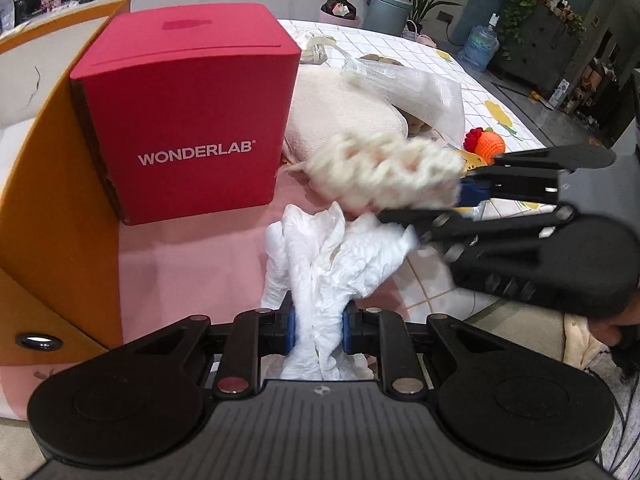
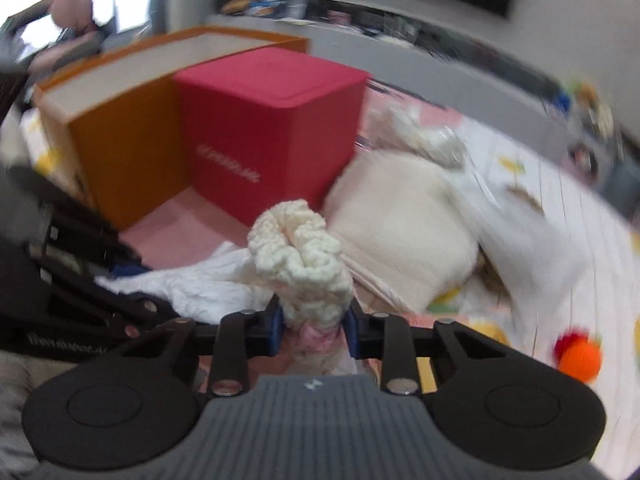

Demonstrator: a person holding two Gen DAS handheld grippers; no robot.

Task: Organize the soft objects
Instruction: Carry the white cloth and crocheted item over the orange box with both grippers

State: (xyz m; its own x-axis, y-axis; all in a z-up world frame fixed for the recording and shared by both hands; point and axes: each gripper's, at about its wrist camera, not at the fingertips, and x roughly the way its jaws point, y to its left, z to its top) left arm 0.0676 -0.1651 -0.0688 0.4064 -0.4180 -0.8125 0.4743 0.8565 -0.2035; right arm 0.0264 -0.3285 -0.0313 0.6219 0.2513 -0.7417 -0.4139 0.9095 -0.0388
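White capital letters reading "WONDERLAB" run across the front of one red cube box [image 1: 184, 116], which stands ahead and to the left of my left gripper [image 1: 319, 326]. The same lettering is too blurred to read from my right wrist camera. Touching the red box on its left is one larger orange box [image 1: 52, 216].

I hold two grippers. My left gripper points straight ahead, low over a pink mat [image 1: 192, 256], its two blue pads pressed onto one crumpled white cloth [image 1: 324, 256] that bunches up in front of them. My right gripper [image 2: 314, 330] reaches in from the right, crossing just beyond my left one, and pinches one cream knitted piece [image 2: 300, 256] with a pink part near the pads; it looks like a scrunchie, though blur makes that uncertain. This knitted piece hangs above the white cloth.

Beyond both grippers lies one cream fluffy cushion [image 1: 340, 108], with one sheet of clear bubble wrap [image 1: 416, 88] resting on its far edge. To the right of my right gripper sits one orange and red crocheted ball [image 2: 578, 354] on a white checked tablecloth [image 1: 404, 48] with yellow flowers.
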